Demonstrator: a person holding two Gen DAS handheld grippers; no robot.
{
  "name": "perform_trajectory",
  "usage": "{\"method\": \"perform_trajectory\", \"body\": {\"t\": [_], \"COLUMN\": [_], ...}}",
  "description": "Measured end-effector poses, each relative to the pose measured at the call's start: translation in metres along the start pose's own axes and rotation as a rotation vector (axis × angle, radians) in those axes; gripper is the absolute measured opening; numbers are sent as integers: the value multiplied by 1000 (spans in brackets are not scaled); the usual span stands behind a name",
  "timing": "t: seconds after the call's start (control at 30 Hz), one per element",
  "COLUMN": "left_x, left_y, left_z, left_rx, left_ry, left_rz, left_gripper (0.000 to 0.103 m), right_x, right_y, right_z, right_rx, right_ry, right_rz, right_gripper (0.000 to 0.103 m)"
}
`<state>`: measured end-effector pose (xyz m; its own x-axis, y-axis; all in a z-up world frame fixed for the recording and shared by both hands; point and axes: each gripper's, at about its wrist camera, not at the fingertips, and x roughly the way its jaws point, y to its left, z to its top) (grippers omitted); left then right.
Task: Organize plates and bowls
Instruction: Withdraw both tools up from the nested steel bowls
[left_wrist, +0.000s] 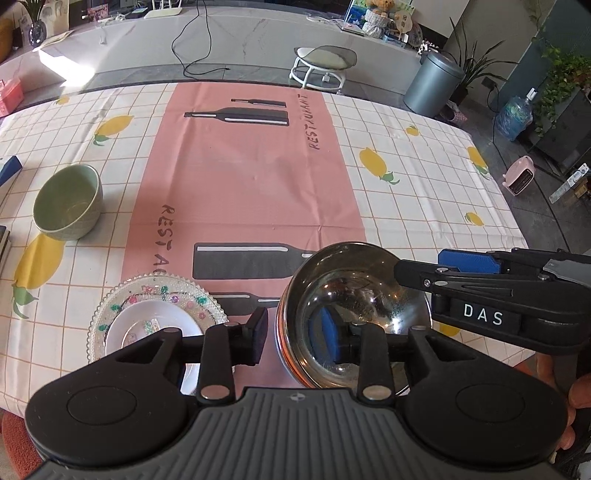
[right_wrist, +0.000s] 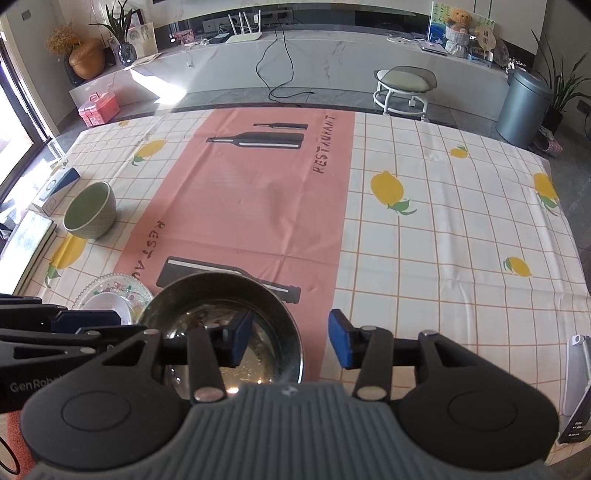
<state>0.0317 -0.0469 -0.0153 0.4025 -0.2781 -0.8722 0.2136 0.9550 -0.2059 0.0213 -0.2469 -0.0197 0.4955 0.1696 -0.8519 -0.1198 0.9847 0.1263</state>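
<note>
Steel bowl (left_wrist: 354, 314) apparently straddled by both grippers.

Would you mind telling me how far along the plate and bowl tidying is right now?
Done: a small white plate already sits on the beaded glass plate. In hand: both grippers are open astride the steel bowl, the left gripper straddling its left rim, the right gripper its right rim; whether the fingers touch it is unclear. Left: the green bowl stands alone at the far left.
</note>
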Motion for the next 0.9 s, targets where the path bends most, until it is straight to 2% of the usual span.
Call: {"method": "perform_trajectory", "body": {"t": [0.23,0.37,0.67,0.9], "left_x": [-19,-25,-31,-28], "left_y": [17,38,95,141], "left_z": [8,11,12,10], "left_rx": [-4,-37,-142,-221], "left_ry": [-95,-130,-157,-146], "left_rz": [5,23,55,100], "left_gripper": [46,46,46,46], "right_x": [-9,-5,19,44], "right_y": [10,20,53,88], "right_z": [14,20,34,45], "right_rx": [60,84,98,65], "right_ry": [-60,-77,-48,-8], "right_rz": [81,69,92,124], "right_gripper": [56,56,56,56]}}
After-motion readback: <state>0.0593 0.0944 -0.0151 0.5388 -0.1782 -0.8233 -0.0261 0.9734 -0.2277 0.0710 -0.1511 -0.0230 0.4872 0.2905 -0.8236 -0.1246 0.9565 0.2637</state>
